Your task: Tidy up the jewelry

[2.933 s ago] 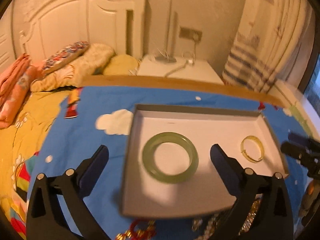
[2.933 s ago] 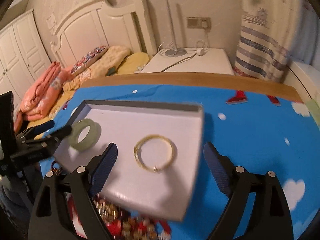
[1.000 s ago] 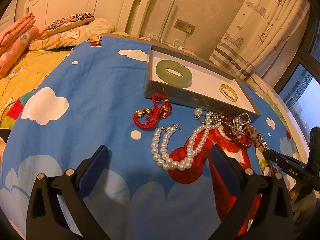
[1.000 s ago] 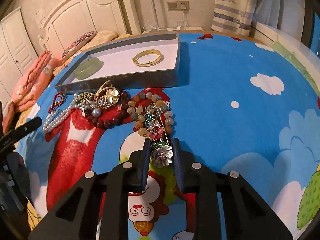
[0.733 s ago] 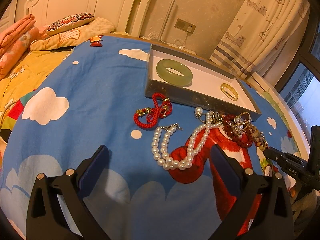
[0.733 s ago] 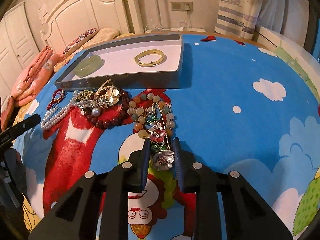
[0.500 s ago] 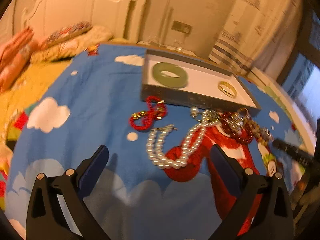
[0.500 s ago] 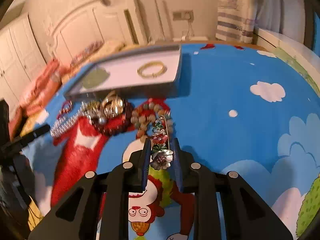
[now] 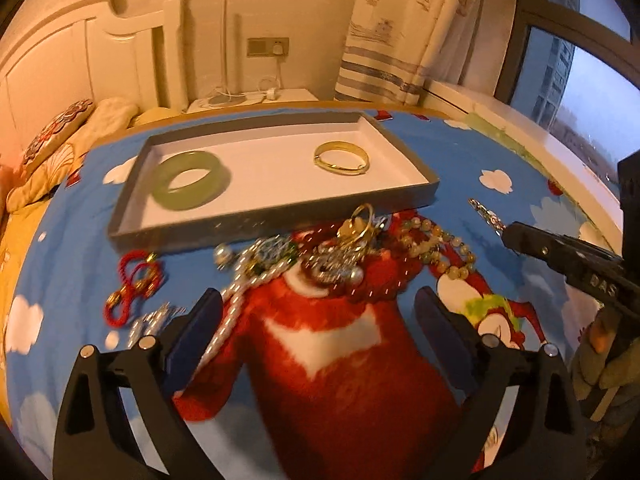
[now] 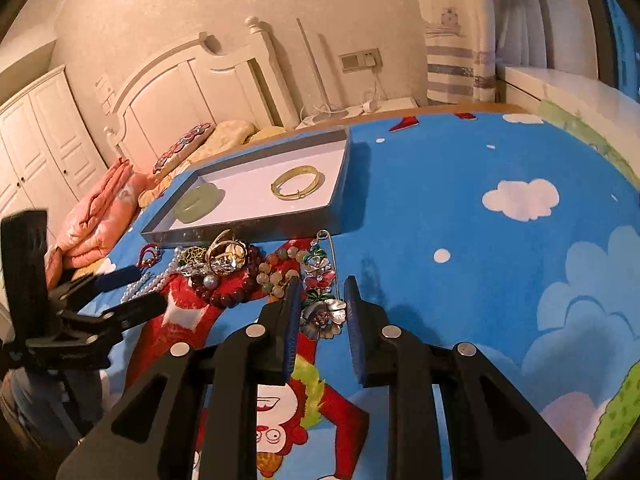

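Only the right wrist view shows the right gripper (image 10: 320, 312) clamped on the flower brooch (image 10: 322, 314); the left gripper (image 9: 316, 312) stands wide apart above the pearl necklace (image 9: 236, 300).

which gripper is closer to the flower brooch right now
Right. The right gripper has the flower brooch between its fingers. The left gripper is open, off to the left over the pearl necklace, with the bead pile between it and the brooch.

In the left wrist view the jewelry heap (image 9: 320, 256) is smeared by motion blur; single pieces blend together. The pearl necklace (image 9: 236, 300) runs behind a claw finger; the right claw (image 9: 505, 234) hides most of the flower brooch (image 10: 322, 304).
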`<state>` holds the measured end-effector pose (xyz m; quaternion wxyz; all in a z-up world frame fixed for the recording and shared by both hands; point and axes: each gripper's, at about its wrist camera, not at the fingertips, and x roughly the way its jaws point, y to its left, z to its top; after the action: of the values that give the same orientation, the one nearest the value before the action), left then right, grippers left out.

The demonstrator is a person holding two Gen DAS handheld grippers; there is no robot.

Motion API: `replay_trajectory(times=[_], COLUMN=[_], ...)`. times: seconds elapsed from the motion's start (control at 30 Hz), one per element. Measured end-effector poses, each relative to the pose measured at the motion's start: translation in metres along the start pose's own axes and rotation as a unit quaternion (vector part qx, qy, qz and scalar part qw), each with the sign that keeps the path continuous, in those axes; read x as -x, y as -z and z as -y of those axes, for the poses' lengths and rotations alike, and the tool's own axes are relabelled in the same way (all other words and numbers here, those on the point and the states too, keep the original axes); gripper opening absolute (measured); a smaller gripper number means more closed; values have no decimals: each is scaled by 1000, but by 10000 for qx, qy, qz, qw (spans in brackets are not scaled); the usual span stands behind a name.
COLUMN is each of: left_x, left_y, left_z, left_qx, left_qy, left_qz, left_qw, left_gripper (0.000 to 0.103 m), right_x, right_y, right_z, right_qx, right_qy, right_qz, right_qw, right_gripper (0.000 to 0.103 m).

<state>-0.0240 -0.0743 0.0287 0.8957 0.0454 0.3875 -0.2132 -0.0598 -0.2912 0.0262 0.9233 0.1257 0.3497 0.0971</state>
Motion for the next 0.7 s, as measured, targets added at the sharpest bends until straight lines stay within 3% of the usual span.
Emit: replay_trajectory(times=[0.13,0.33,0.53,0.6,0.7], left_x=[-18,-39,-56,-60,-57], left_y=[-14,-36,-41,-39,-39], left_z=[7,26,33,35,37], left_qx=[-116,-452,-652,-741,-771], left_qy=[80,107,213,216,154], left_qz=[-114,-132,-295,-345,-214], left_qw=[9998,9988,9972,9964,9967], left_gripper=[89,67,38,19,11], right_x=[-1,-1,1,0,-3], right_y=[0,2,3,3,3], right_z=[5,2,3,3,6], right_qx=[-76,-9,-38,-51,-153], right_qy=[-138,-216,-292,-286,-279], right_qz=[-1,29,50,8,-171], right_qw=[9999,9998,9996,9996,9993], right_gripper=[22,22,22,22,23])
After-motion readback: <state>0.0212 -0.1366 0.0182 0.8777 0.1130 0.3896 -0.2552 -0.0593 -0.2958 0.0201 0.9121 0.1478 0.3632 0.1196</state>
